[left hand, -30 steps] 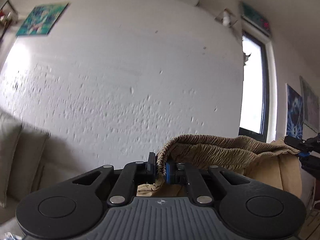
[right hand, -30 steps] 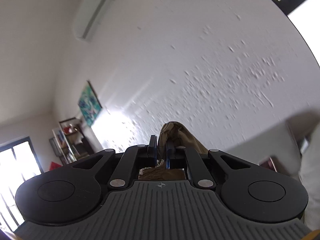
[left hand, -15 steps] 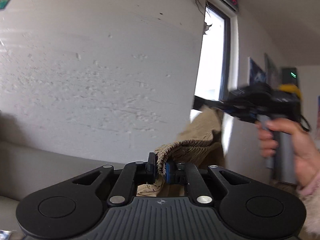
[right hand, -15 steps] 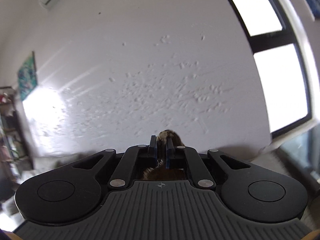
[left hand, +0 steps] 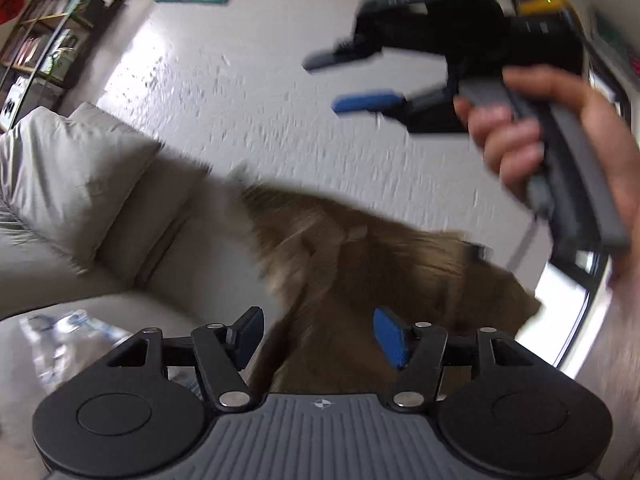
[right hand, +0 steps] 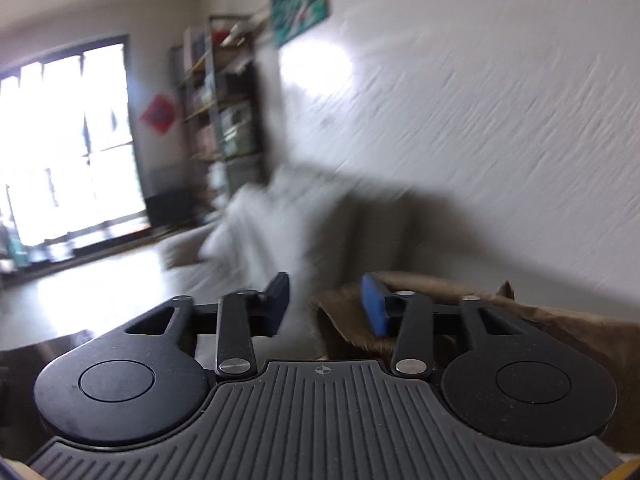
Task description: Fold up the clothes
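- the brown garment is blurred, its shape hard to make out; it lies before the pale sofa.
- left gripper and right gripper: jaws opening, pinching nothing.
- white rough wall, shelf.

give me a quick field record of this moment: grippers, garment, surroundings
left gripper: jaws opening, pads apart, brown cloth ahead between them, not pinched
right gripper: jaws opening, nothing pinched; also seen in the left wrist view, held by a hand
garment: brown garment, blurred, loose in front of the grippers
sofa: grey sofa with cushions, against the white wall
background: bookshelf, painting, bright window
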A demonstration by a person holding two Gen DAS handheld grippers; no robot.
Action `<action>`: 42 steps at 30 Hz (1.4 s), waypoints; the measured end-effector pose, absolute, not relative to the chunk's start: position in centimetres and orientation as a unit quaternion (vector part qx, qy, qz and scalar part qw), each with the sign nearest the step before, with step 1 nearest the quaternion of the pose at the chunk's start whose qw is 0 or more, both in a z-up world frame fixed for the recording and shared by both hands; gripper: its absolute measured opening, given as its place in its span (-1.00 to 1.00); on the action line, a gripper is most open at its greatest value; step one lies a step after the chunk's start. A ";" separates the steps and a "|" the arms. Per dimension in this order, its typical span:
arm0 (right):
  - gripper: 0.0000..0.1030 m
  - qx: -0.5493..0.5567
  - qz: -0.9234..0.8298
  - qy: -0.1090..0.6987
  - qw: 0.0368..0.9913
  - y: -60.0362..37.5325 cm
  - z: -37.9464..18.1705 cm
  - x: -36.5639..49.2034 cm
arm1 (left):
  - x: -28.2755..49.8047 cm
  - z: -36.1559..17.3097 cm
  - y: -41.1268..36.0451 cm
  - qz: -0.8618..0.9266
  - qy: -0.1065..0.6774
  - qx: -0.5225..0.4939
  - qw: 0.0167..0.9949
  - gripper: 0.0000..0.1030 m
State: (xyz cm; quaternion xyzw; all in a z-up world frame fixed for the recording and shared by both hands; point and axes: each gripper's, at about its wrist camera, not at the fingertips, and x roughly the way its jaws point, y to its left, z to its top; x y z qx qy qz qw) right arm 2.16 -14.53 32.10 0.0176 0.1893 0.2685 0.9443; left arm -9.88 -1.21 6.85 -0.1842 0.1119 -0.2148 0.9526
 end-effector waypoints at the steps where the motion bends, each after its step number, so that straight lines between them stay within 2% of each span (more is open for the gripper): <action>1: -0.06 0.031 0.292 0.211 0.932 -13.9 30.2 2.3 | -10.5 5.5 -0.6 -0.221 0.133 -0.170 0.951 0.14; 4: -0.05 0.067 0.308 0.250 0.916 -15.4 25.6 1.1 | -11.0 2.6 0.9 -0.246 0.196 -0.178 0.932 0.19; 8: 0.11 0.121 0.259 0.266 0.921 -22.5 21.0 -1.2 | -9.3 0.1 1.2 -0.266 0.250 -0.177 0.914 0.20; 11: 0.11 0.146 0.209 0.279 0.926 -27.5 17.6 -3.0 | -7.6 -0.7 1.2 -0.275 0.286 -0.166 0.903 0.21; 15: 0.12 0.255 0.148 0.305 0.906 -33.3 10.6 -6.8 | -4.8 -1.2 0.7 -0.256 0.333 -0.103 0.902 0.32; 18: 0.15 0.341 0.115 0.327 0.874 -36.0 4.2 -8.3 | -2.9 -1.8 1.1 -0.225 0.361 -0.059 0.903 0.33; 23: 0.14 0.467 0.117 0.377 0.791 -34.4 -7.8 -8.9 | -0.9 -2.6 2.1 -0.185 0.360 -0.027 0.914 0.43; 28: 0.16 0.490 0.052 0.477 0.728 -31.4 -15.5 -8.0 | 2.4 -4.3 3.7 -0.149 0.347 -0.048 0.925 0.51; 34: 0.40 0.539 0.053 0.525 0.657 -30.1 -20.3 -7.1 | 9.2 -7.9 5.9 -0.147 0.418 -0.097 0.891 0.48; 38: 0.50 0.566 0.059 0.535 0.624 -28.5 -21.9 -7.2 | 11.3 -8.9 6.0 -0.151 0.430 -0.125 0.881 0.46; 42: 0.59 0.627 -0.019 0.506 0.592 -29.9 -24.7 -8.5 | 13.0 -9.6 5.7 -0.152 0.431 -0.125 0.881 0.45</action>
